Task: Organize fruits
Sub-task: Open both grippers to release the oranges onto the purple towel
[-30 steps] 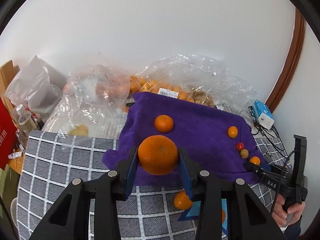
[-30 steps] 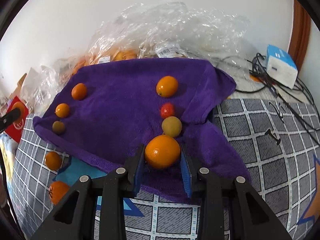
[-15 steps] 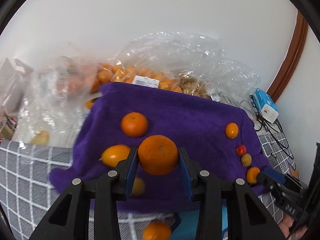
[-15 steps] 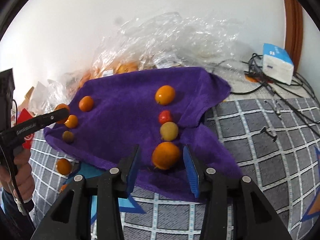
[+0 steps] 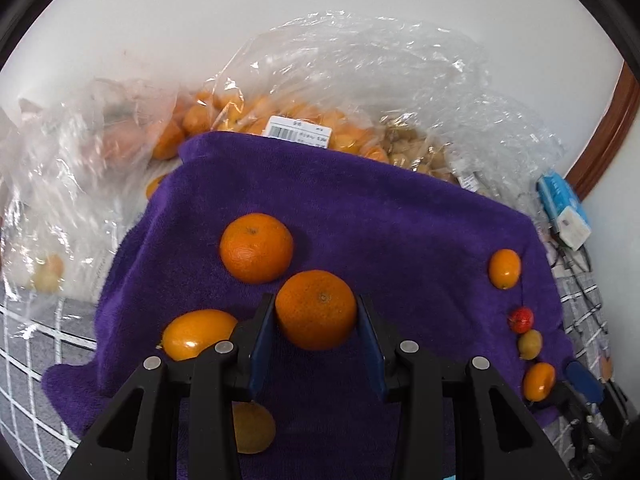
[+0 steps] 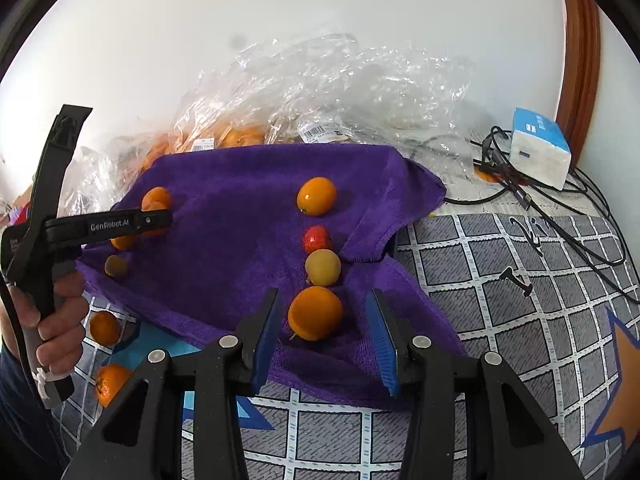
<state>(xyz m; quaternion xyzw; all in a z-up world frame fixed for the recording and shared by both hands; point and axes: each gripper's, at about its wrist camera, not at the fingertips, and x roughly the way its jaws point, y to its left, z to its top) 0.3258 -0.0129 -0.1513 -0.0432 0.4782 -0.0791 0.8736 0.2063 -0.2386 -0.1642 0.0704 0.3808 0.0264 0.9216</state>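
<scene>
The left gripper [image 5: 316,332] has its blue pads pressed on either side of a mandarin [image 5: 316,310], which sits squarely between the fingers over the purple towel [image 5: 400,232]. Whether the fruit already rests on the cloth or hangs just above it cannot be told from this view. Just ahead and slightly to the left of it lies a second mandarin [image 5: 256,247], close but apart. A kumquat [image 5: 198,334] lies beside the left finger, and a smaller fruit [image 5: 253,428] sits under the gripper body.

The right gripper [image 6: 324,332] is spread wide with nothing in it. An orange fruit [image 6: 315,313] lies on the towel between its fingers, clear of both pads. Straight ahead of it runs a file — a yellowish fruit [image 6: 323,267], a red one [image 6: 316,239], then another kumquat [image 6: 316,196] — along the gripper's forward axis.

So the coming move likely turns on the left side: the held mandarin belongs next to its twin, ahead and a touch left, and the left gripper is far the nearer. Letting go too close risks nudging the neighbour — round fruit rolls easily, though the towel should damp that.
</scene>
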